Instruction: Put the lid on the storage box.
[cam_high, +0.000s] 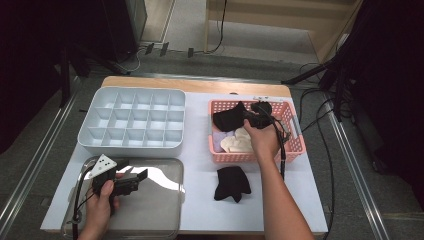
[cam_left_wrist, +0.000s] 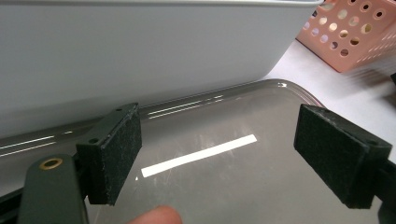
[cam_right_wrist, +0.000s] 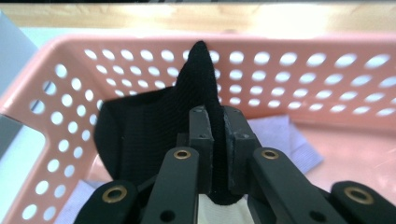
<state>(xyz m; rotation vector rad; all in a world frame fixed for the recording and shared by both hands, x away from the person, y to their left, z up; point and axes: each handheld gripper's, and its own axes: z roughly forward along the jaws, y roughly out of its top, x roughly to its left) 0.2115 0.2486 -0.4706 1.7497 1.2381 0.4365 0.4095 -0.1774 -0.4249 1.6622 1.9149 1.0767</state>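
My right gripper (cam_high: 252, 116) reaches into the pink perforated basket (cam_high: 250, 159) and is shut on a black sock (cam_high: 229, 119). In the right gripper view the jaws (cam_right_wrist: 218, 135) pinch a fold of that black sock (cam_right_wrist: 140, 135), which stands up between the pads against the basket wall (cam_right_wrist: 303, 70). A second black sock (cam_high: 231, 183) lies flat on the white table in front of the basket. My left gripper (cam_high: 137, 177) hovers over a shiny metal tray (cam_high: 155, 200); its jaws (cam_left_wrist: 219, 156) stand open with nothing between them above the tray (cam_left_wrist: 224, 186).
A grey divided organizer (cam_high: 131, 145) with several empty compartments sits behind the tray; its wall (cam_left_wrist: 140, 51) is close ahead of the left gripper. Cream socks (cam_high: 237, 142) and a lavender one (cam_high: 220, 140) lie in the basket. Cables trail at the right.
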